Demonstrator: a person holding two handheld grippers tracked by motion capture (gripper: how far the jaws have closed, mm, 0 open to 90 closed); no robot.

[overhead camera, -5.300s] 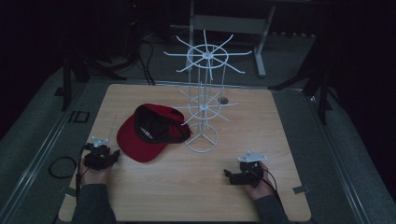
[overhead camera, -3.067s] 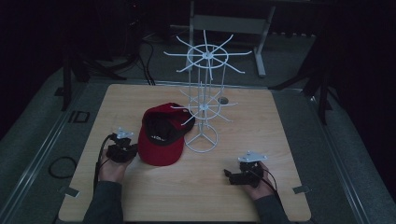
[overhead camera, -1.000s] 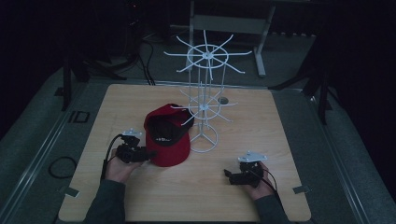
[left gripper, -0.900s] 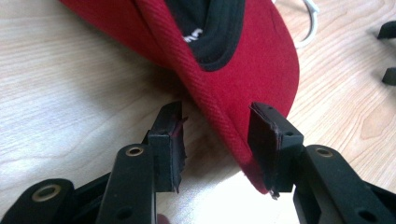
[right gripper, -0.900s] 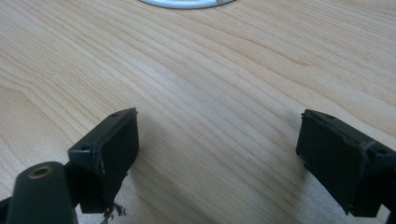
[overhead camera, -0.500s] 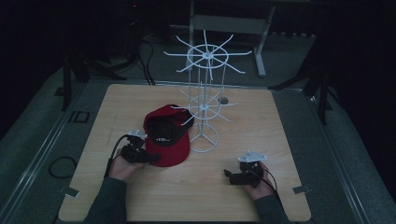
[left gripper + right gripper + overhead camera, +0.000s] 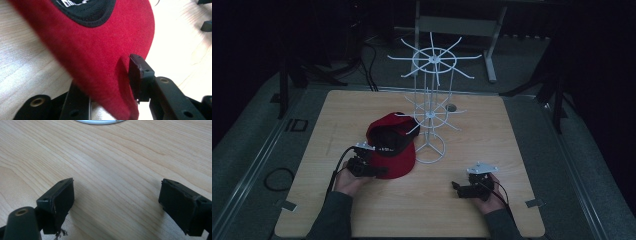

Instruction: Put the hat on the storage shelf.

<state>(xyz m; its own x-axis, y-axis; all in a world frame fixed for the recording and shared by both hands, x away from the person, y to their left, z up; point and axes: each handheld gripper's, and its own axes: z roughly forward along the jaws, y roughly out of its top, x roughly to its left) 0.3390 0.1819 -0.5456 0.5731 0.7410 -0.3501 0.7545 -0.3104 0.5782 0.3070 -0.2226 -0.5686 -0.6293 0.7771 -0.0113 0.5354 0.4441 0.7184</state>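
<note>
A red cap with a black lining lies upside down on the wooden table, beside the base of a white wire stand. My left gripper is at the cap's near edge. Its jaws have just been closing with the brim between them. In the left gripper view the left gripper has one pad denting the brim's red fabric, while the other jaw is hidden under it. My right gripper rests on the table at the front right, and the right gripper stands open over bare wood.
The wire stand has thin hooked arms spreading at two levels above the cap. Its ring base lies just ahead of the right gripper. A small hole sits in the tabletop behind the stand. Dark floor and cables surround the table.
The left hand came in from the table's left side and the cap shifted right toward the stand. The left jaws have narrowed onto the brim. The right hand stayed put.
</note>
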